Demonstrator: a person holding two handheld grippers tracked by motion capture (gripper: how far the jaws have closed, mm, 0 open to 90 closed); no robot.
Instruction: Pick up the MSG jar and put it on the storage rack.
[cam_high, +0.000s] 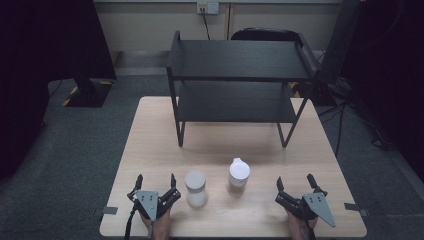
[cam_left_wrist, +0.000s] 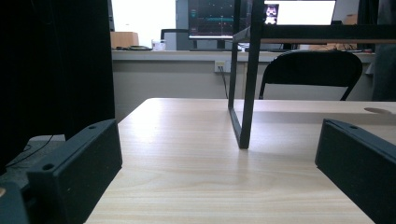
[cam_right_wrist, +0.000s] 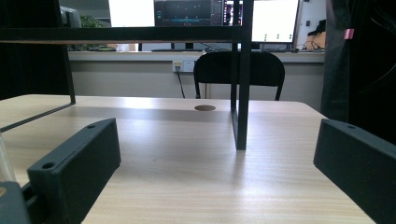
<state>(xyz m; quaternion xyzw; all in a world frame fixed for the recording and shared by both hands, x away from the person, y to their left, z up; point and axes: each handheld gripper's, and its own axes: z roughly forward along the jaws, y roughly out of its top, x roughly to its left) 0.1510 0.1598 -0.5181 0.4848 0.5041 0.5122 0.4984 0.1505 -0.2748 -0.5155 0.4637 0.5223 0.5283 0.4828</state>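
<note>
An office-like lab: lit monitors (cam_right_wrist: 275, 18) line a back counter, a black chair (cam_right_wrist: 239, 67) waits there, grey carpet (cam_high: 75, 145) underfoot, dark curtains (cam_high: 45, 45) screening the table (cam_high: 150, 150).

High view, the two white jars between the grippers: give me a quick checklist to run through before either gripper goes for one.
1. Left gripper open with nothing between its jaws: ok.
2. Right gripper open with nothing between its jaws: ok.
3. Left jar upright on the table, apart from the left gripper: ok.
4. Right jar upright, apart from the left jar, a gap to the right gripper: ok.
5. Both levels of the black shelf free of things: ok.
6. Whether the jar lids are screwed tight: cannot tell.
</note>
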